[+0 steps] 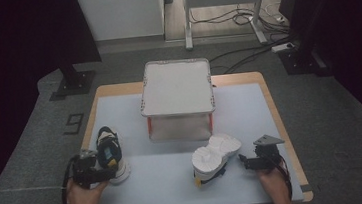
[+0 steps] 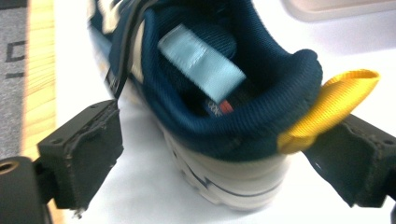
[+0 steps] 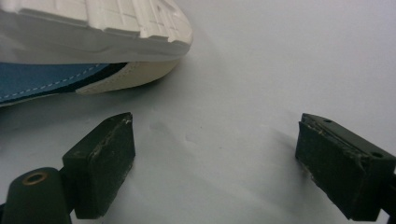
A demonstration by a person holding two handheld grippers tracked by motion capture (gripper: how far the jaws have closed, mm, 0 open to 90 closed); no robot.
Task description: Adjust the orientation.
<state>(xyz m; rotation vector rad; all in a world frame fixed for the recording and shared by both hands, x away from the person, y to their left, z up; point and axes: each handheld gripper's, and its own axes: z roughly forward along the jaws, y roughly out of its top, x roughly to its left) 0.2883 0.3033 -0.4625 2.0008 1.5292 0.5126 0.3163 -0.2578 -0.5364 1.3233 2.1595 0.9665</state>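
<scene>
A navy and white sneaker [image 1: 110,156] stands upright at the table's left, toe pointing away from me. My left gripper [image 1: 108,171] is at its heel. In the left gripper view the navy heel collar [image 2: 261,116] and yellow pull loop [image 2: 336,102] lie between the wide jaws of the left gripper [image 2: 219,140]; the left pad [image 2: 84,154] stands apart from the shoe. The second sneaker [image 1: 215,157] lies tipped over at centre right, white sole [image 3: 93,28] showing. My right gripper [image 1: 245,162] stands open just right of it, with bare table between the jaws of the right gripper [image 3: 215,135].
A white lidded box [image 1: 176,87] on a raised stand with orange corners sits at the middle back of the pale table [image 1: 168,193]. Dark curtains, stand feet and cables lie on the floor beyond. The wooden table edge [image 2: 39,70] runs left of the upright shoe.
</scene>
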